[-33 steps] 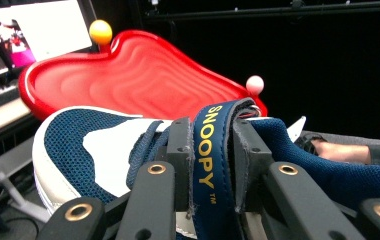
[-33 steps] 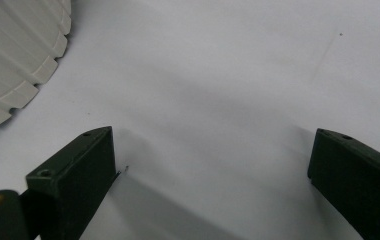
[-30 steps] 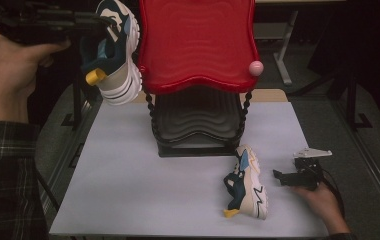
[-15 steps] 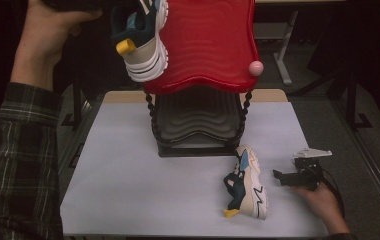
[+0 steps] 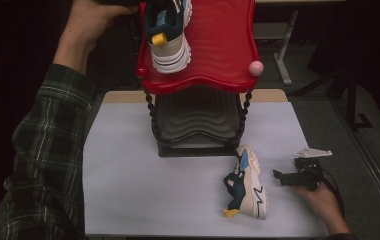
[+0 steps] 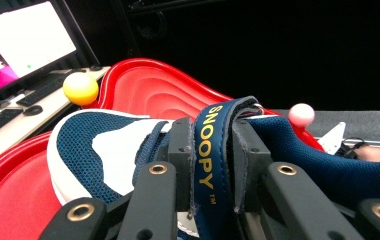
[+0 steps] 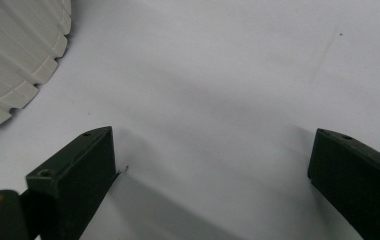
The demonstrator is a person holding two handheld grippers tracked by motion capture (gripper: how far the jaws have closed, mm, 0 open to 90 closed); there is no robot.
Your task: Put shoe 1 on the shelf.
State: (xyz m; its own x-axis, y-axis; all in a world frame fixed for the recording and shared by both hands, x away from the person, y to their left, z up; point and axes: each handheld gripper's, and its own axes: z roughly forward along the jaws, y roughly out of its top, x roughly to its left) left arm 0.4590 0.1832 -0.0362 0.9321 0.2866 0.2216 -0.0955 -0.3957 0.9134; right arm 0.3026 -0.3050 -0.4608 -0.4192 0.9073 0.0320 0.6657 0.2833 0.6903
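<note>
Looking at the near end of the table first: your right gripper (image 5: pixel 279 177) is just parked on the white table (image 5: pixel 123 195), jaws spread wide with nothing between them, and in the right gripper view only the ribbed sole of the second shoe (image 7: pixel 15 55) sits off to one side. That second shoe (image 5: pixel 246 183) lies on its side just beside the gripper, toe toward the rack, yellow heel tab toward you, so its long axis runs front to back.

Further out is where stuff changed. A second ago you had the first shoe hanging off to the left of the red rack, out over the table's edge. Now the sneaker (image 5: pixel 168 35) is up over the red top shelf (image 5: pixel 218 55), toward its left side. Can't tell from above if the sole is down on the shelf yet or hovering just over it. Either way I'd say the carry is basically done and what's left is setting it down and letting go.

Your left gripper (image 6: pixel 213 165) is clamped on the sneaker's tongue (image 6: pixel 208 145), the SNOOPY strap pinched between the pads. The sneaker's long axis runs front to back too: heel with the yellow tab facing you, toe pointing away toward the far rim.
</note>
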